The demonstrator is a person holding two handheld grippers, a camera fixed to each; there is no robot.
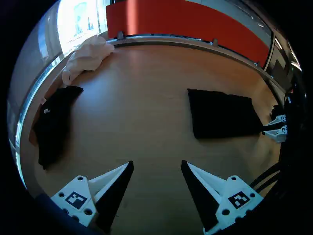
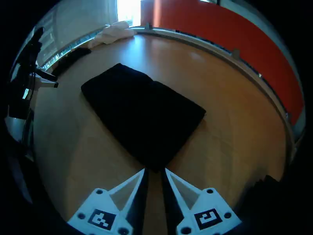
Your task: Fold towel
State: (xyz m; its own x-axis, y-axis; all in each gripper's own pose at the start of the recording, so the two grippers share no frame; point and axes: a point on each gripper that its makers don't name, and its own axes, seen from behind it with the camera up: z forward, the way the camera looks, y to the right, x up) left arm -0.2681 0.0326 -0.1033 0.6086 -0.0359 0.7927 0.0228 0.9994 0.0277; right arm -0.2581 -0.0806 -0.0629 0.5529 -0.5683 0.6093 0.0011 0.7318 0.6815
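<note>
Towel (image 2: 144,117) lies part-folded mid-surface. Left gripper (image 1: 157,162) fingers wide, empty; right gripper (image 2: 155,169) fingers narrow at towel corner, hold unclear. Next: likely fold corner across.

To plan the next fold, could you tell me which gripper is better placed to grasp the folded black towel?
Likely right: the right gripper sits at the near corner of the folded black towel, while the left gripper, open, is over table, apart from it.

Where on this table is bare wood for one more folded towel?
The widest bare patch lies mid-table, between the black cloth at the table's edge and the folded black towel. Wood is free behind the towel, toward the red panel. Crowded: the corner beyond that cloth, holding a pale cloth pile.
</note>
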